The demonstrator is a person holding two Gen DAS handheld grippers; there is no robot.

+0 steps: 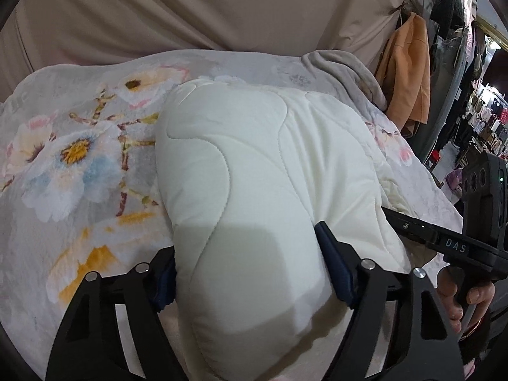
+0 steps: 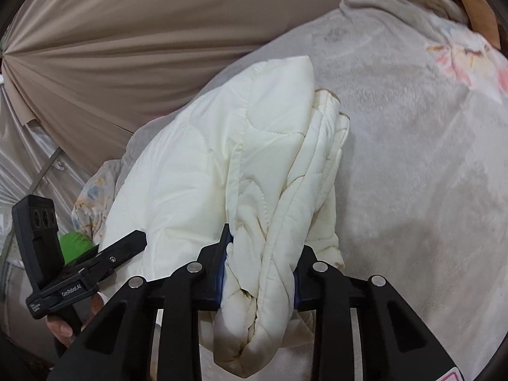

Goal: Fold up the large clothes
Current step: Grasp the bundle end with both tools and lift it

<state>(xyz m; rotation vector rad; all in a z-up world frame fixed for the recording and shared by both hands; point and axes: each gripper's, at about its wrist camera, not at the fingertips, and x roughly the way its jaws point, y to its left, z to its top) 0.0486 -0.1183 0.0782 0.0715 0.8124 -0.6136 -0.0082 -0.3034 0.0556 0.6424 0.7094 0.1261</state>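
bed: a floral fleece blanket [image 1: 79, 158] covers it, and it carries everything I am working on; a beige drape [image 1: 190, 9] hangs behind it.
garment: the cream quilted jacket [image 1: 254, 158] lies bunched on the blanket in a thick, puffy bundle, its near end raised between my two tools, its far end resting on the fleece.
left claw [image 1: 250, 270]: set wide but pinching the padded near end of the jacket, the blue pads [image 1: 336, 266] pressing into the filling from both sides.
right claw [image 2: 258, 273]: drawn much closer together, pinching a gathered rope of quilted layers at the jacket's right edge.
step in hand, as I judge it: carrying the near end over the far part to make a fold.
doing it well: I should keep both grips level with each other so the fold line runs straight, and lift high enough that the bulk clears itself.
risk: the right-hand bunch is twisted; it may lay down lumpy unless I tension it outward first.
smallest: my hand [image 1: 463, 298] on the right tool's handle shows at the left view's edge.
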